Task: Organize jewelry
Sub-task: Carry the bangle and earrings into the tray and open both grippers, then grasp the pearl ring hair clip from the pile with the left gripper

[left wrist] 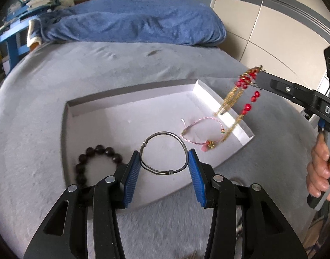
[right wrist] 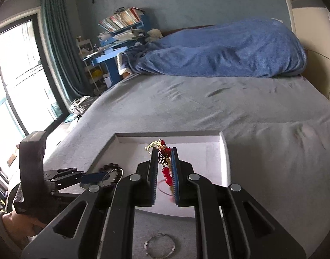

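A shallow white tray (left wrist: 113, 112) lies on the grey bed. In it are a dark bead bracelet (left wrist: 93, 161) and a pink cord bracelet (left wrist: 199, 129). My left gripper (left wrist: 165, 157) holds a silver wire bangle (left wrist: 162, 153) between its blue pads over the tray's near side. My right gripper (right wrist: 163, 151) is shut on a gold and red beaded ornament (right wrist: 165, 161), which hangs over the tray's right edge in the left wrist view (left wrist: 240, 97). Another silver bangle (right wrist: 159, 243) lies on the bed in front of the tray (right wrist: 214, 151).
A bunched blue blanket (left wrist: 132, 19) lies at the head of the bed. A blue desk with books (right wrist: 119, 32) and a window (right wrist: 13, 86) are at the left. A pale wardrobe (left wrist: 272, 28) stands at the right.
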Action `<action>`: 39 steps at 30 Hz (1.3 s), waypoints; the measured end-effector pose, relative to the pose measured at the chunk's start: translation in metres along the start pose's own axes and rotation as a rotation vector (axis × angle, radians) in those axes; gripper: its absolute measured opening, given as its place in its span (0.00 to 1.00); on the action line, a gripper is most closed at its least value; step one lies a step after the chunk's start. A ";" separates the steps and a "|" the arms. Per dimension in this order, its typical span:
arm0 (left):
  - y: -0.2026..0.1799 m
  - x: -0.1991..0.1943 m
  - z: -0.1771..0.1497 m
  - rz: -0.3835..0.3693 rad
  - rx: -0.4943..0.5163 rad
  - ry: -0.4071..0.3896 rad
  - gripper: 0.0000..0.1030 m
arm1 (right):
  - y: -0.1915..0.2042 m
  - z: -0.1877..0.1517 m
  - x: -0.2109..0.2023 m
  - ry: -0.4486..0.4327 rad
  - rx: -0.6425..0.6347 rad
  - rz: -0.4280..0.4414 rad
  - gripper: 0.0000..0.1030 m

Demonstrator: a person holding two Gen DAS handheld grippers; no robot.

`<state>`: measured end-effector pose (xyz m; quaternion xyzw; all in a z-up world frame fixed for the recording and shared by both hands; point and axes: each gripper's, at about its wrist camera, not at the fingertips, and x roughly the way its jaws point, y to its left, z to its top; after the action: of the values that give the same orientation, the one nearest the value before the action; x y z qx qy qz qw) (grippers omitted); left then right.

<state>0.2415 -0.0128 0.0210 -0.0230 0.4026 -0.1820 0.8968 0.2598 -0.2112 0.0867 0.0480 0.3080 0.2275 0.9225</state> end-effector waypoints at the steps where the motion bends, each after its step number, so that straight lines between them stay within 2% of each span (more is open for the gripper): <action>1: -0.001 0.006 0.001 -0.006 -0.002 0.008 0.45 | -0.004 0.000 0.002 0.006 0.005 -0.009 0.11; 5: -0.006 0.022 0.002 -0.009 0.011 0.035 0.45 | -0.022 -0.007 0.009 0.039 0.037 -0.047 0.11; 9: -0.004 0.036 -0.002 -0.007 -0.003 0.071 0.45 | -0.041 -0.023 0.028 0.122 0.085 -0.089 0.11; 15: -0.007 0.045 -0.005 -0.010 0.007 0.091 0.45 | -0.049 -0.038 0.046 0.202 0.095 -0.118 0.11; 26: -0.007 0.042 -0.006 -0.004 0.019 0.082 0.49 | -0.052 -0.047 0.054 0.245 0.095 -0.140 0.13; 27: -0.007 0.041 -0.006 -0.007 0.019 0.079 0.49 | -0.052 -0.046 0.053 0.243 0.095 -0.139 0.15; 29: -0.009 0.036 -0.005 -0.013 0.021 0.069 0.51 | -0.051 -0.045 0.050 0.230 0.094 -0.140 0.32; 31: -0.011 0.030 -0.004 -0.022 0.021 0.053 0.54 | -0.050 -0.043 0.047 0.214 0.096 -0.141 0.39; 39: -0.011 -0.003 -0.016 -0.027 0.001 0.010 0.55 | -0.040 -0.047 0.025 0.191 0.073 -0.145 0.39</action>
<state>0.2245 -0.0200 0.0140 -0.0270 0.4066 -0.1946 0.8922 0.2653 -0.2384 0.0256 0.0370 0.4053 0.1524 0.9006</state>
